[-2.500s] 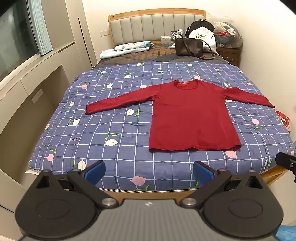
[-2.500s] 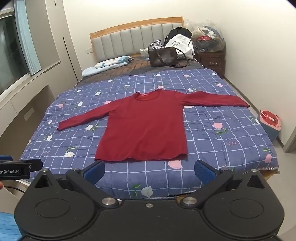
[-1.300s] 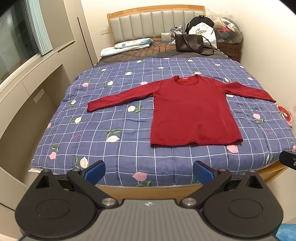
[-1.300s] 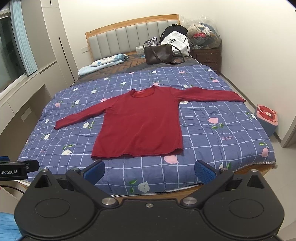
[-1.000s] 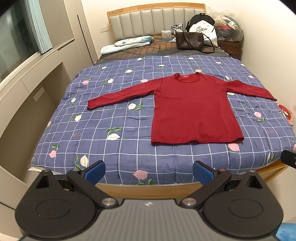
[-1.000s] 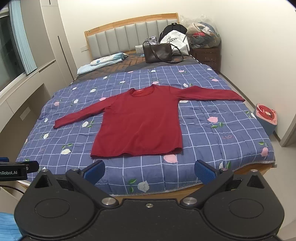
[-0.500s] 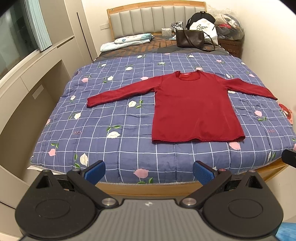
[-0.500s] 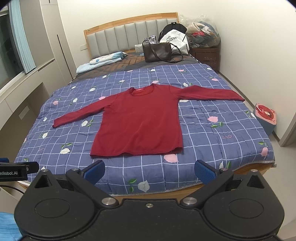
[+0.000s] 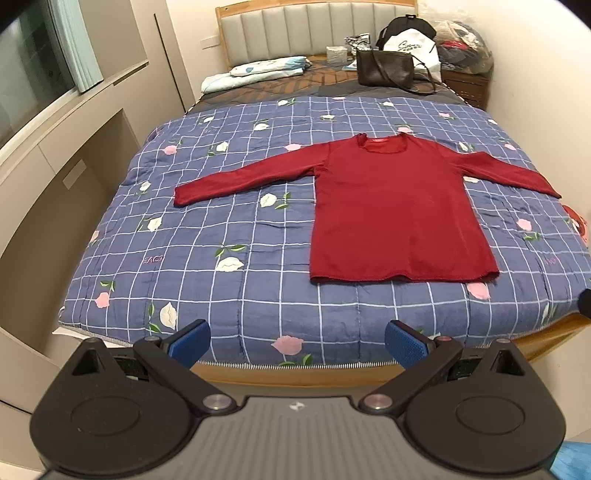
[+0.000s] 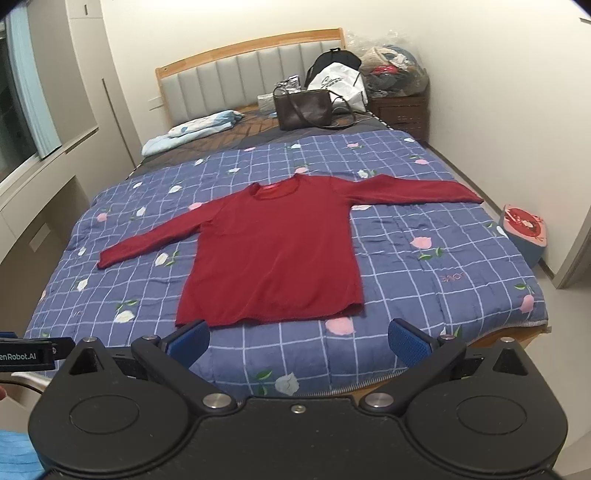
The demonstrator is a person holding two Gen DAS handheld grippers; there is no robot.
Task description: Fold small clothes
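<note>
A dark red long-sleeved knit top is laid flat and face up on a blue quilt checked in white and printed with flowers, which covers a wooden-framed bed with a grey padded headboard. The collar is pointed toward the headboard and the hem toward the foot of the bed, so the body's long axis is run along the length of the bed. Both sleeves are spread outward to the sides and angled slightly toward the foot. The garment is seen unfolded, with the hem lying near the foot edge of the quilt.

In the left wrist view the left gripper is held beyond the foot of the bed, apart from the garment; the top is placed ahead of it and to its right. Its blue-padded fingers are spread wide and nothing is held between them. In the right wrist view the right gripper is likewise held off the foot of the bed, with the hem lying just ahead and slightly to its left. Its blue pads are also set wide apart and empty. Both grippers are aimed along the bed toward the headboard and tilted slightly downward.

Near the headboard a dark brown leather shoulder bag, a white printed carrier bag and a folded pale blue bedding bundle are noted.
</note>
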